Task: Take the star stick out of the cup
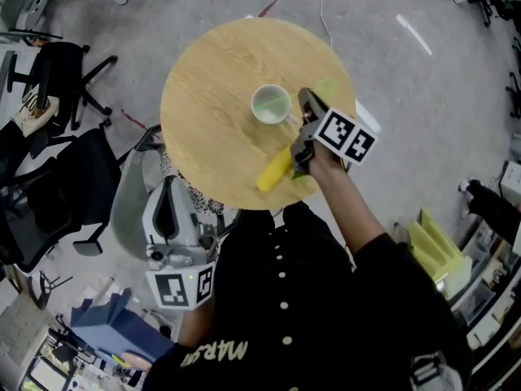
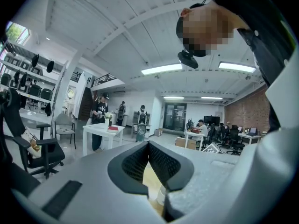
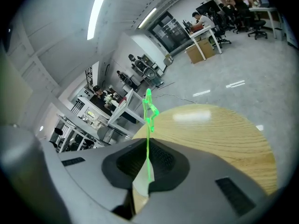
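A pale green cup (image 1: 270, 104) stands upright near the middle of the round wooden table (image 1: 212, 80). My right gripper (image 1: 304, 98) reaches in from the right, its tips just beside the cup's rim. In the right gripper view the thin green star stick (image 3: 149, 118) runs up between the jaws of the right gripper (image 3: 147, 146), which are shut on it, and its star sits above the tips. The cup is hidden in that view. My left gripper (image 1: 168, 206) hangs below the table's near-left edge; in the left gripper view the left gripper (image 2: 149, 146) holds nothing, its jaw tips together.
A yellow elongated thing (image 1: 275, 169) lies at the table's near edge beside the right hand. Black office chairs (image 1: 57, 80) stand to the left on the grey floor. A cable (image 1: 321, 10) trails beyond the table. Yellow-green bins (image 1: 440, 247) sit at the right.
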